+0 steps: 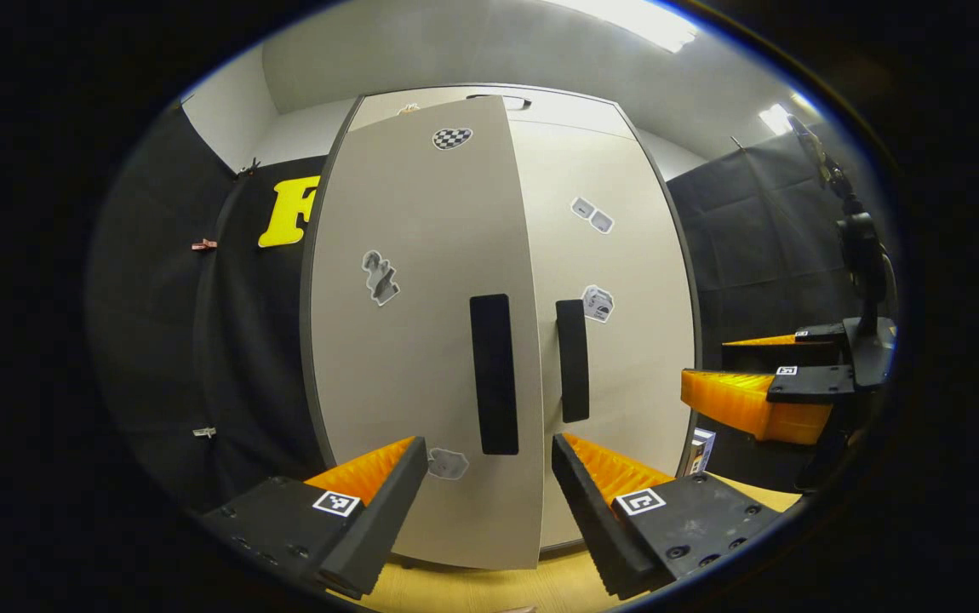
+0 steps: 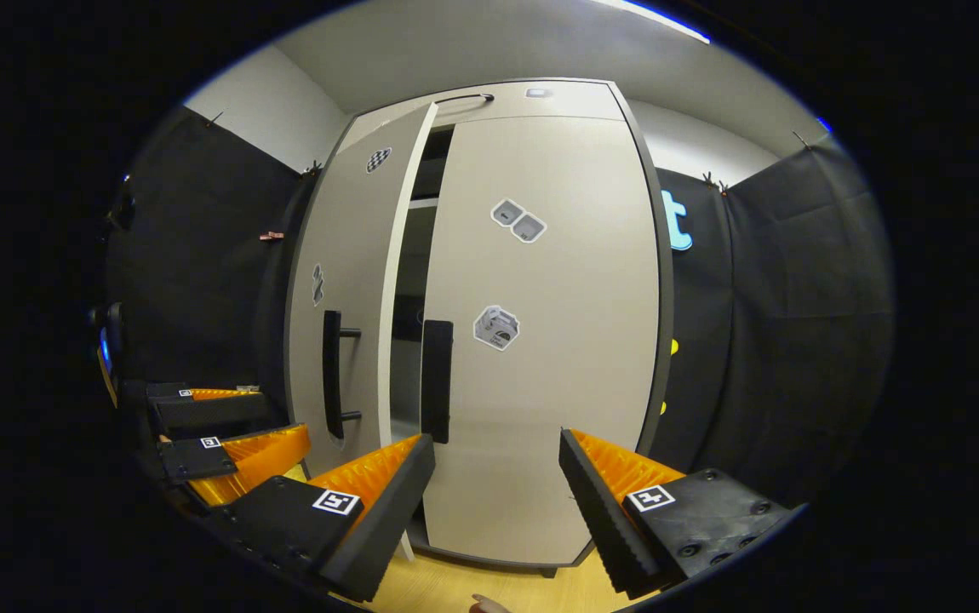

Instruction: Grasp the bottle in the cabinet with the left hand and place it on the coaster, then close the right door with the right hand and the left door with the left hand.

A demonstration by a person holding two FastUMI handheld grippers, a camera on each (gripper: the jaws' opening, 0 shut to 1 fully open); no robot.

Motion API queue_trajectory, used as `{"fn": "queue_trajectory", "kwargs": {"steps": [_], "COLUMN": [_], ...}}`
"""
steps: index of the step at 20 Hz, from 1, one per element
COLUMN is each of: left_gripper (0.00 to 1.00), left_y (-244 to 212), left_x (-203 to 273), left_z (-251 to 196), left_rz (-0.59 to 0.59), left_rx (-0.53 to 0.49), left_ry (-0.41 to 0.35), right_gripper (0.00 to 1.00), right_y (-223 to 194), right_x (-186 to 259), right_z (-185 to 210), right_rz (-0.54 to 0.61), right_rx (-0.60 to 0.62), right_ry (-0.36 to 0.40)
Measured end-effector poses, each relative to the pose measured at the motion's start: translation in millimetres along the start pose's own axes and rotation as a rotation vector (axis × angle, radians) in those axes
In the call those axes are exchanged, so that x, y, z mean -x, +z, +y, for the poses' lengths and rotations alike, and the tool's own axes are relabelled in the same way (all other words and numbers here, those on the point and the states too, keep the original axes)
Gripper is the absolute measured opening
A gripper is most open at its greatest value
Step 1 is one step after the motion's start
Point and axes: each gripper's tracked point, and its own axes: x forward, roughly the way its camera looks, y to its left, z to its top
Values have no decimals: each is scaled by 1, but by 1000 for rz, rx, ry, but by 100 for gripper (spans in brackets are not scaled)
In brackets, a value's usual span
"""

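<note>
One cabinet (image 2: 541,298), two doors, left door (image 1: 421,340) ajar, both grippers' jaws spread wide, empty

We see black cloth (image 1: 226,358) hanging as the booth's wall at the left of the left gripper view, and more of it (image 2: 796,340) at the right of the right gripper view. Small clips (image 1: 204,245) pin it at the left edge. Above, a pale ceiling (image 2: 498,51) carries a bright strip light (image 1: 626,21) at the top of the frame. Along the bottom edge runs a light wooden surface (image 1: 472,587). A dark camera stand (image 1: 864,255) rises at the far right of the left gripper view.
</note>
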Motion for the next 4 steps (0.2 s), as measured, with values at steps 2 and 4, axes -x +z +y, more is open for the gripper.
{"fn": "queue_trajectory", "kwargs": {"steps": [2,4], "left_gripper": [94,93], "left_y": [1,3], "left_x": [0,0], "left_z": [0,-1], "left_rz": [-1,-2], "left_rx": [0,0], "left_ry": [0,-3], "right_gripper": [98,98], "right_y": [0,0], "right_x": [0,1], "right_z": [2,3], "right_rz": [0,1], "right_rx": [4,9], "right_ry": [3,3]}}
